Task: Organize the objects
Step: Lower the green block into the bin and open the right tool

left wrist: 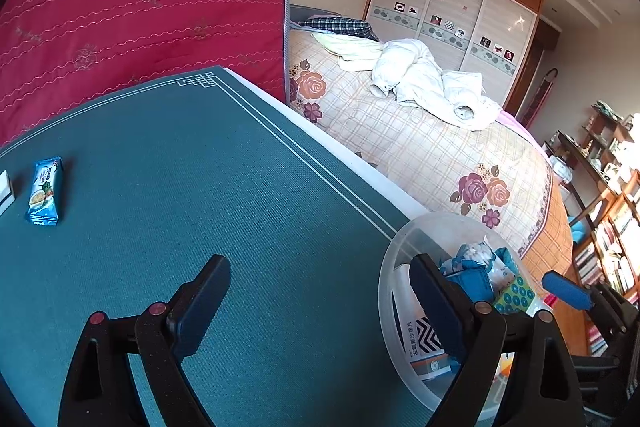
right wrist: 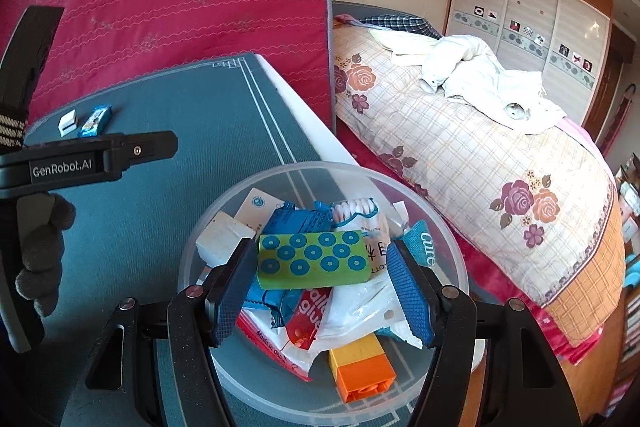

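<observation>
Bowl [right wrist: 448, 227] at the table [right wrist: 168, 99] edge — bed [right wrist: 480, 163] right, snack packet [right wrist: 95, 122] far left.

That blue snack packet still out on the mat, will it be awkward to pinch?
Probably a bit. The snack packet lies flat on the mat, so fingers may have to scrape under an edge. Its glossy film looks slippery and likely crinkles rather than staying stiff. It seems light, so a push would probably slide it, not tip it.

— Bright enough?
— Yes, daylight from the right; the shelves [left wrist: 624, 163] are blown out, and there's glare on the wardrobe [left wrist: 516, 23].
— Sharp?
— Mostly. Straight lines bow near the edges, corners go black, and the packet [left wrist: 45, 190] casts a soft shadow.
</observation>
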Motion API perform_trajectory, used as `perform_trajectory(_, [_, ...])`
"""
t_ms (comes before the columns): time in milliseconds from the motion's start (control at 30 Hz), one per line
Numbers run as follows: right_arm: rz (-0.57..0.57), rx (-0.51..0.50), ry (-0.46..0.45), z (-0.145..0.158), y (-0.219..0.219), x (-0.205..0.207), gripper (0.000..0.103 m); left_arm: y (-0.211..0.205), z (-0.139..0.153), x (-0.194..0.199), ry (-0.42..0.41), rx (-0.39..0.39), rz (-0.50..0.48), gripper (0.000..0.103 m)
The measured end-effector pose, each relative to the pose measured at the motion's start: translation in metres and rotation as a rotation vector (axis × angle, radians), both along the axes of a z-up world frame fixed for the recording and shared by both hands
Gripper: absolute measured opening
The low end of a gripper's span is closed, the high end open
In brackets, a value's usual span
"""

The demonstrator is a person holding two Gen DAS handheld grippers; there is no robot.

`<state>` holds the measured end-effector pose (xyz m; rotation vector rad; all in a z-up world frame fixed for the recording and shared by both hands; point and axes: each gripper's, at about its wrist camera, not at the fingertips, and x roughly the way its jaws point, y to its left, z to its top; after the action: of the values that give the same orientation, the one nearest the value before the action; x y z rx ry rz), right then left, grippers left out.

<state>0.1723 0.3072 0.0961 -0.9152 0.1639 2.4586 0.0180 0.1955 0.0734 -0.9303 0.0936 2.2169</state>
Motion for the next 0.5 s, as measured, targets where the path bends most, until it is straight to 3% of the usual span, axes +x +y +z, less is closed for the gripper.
perform_trajectory(100, [-0.010,0.004,0.030,0.008,-0.002,0.001,0.068,-0.002,0.002,-0.001,0.008,0.008,0.006,0.099])
perform_trajectory(233, [-0.028,-0.004,0.079,0.016,-0.006,-0.002,0.077,-0.006,0.004,-0.004,0.018,0.009,0.025,0.101])
perform_trajectory(500, [-0.003,-0.039,0.140,0.027,-0.017,-0.021,0.077,-0.019,0.009,-0.014,0.059,0.000,0.097,0.102])
